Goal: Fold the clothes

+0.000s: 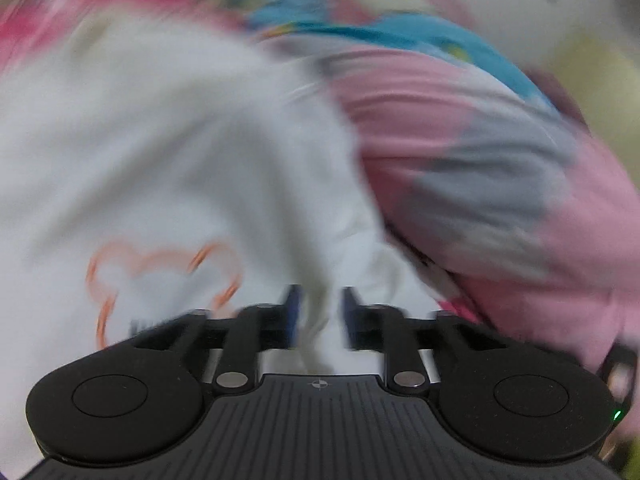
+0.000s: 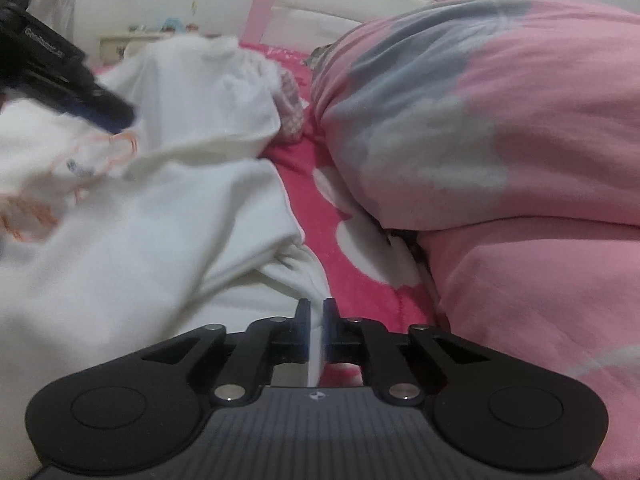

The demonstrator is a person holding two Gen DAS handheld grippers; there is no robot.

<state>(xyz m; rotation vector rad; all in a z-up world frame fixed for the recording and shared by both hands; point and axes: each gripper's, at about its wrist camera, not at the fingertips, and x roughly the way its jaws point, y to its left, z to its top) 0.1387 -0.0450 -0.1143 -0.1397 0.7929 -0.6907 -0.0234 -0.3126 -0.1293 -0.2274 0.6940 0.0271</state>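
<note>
The right gripper [image 2: 319, 312] is pinching the white garment's [image 2: 140, 220] edge; the left gripper [image 1: 319, 308] is standing spread, cloth hanging between its jaws.

A bulky pink-and-grey quilt [image 2: 500, 140] blocks the entire right side, rising well above the bed. Between it and the white garment [image 2: 160, 220] runs a narrow open lane of red patterned bedsheet [image 2: 340, 208], the only bare surface. The garment covers the left and centre. The left gripper [image 2: 108, 114] occupies the space above the garment's far-left part. The pink headboard [image 2: 264, 4] closes the far end.
</note>
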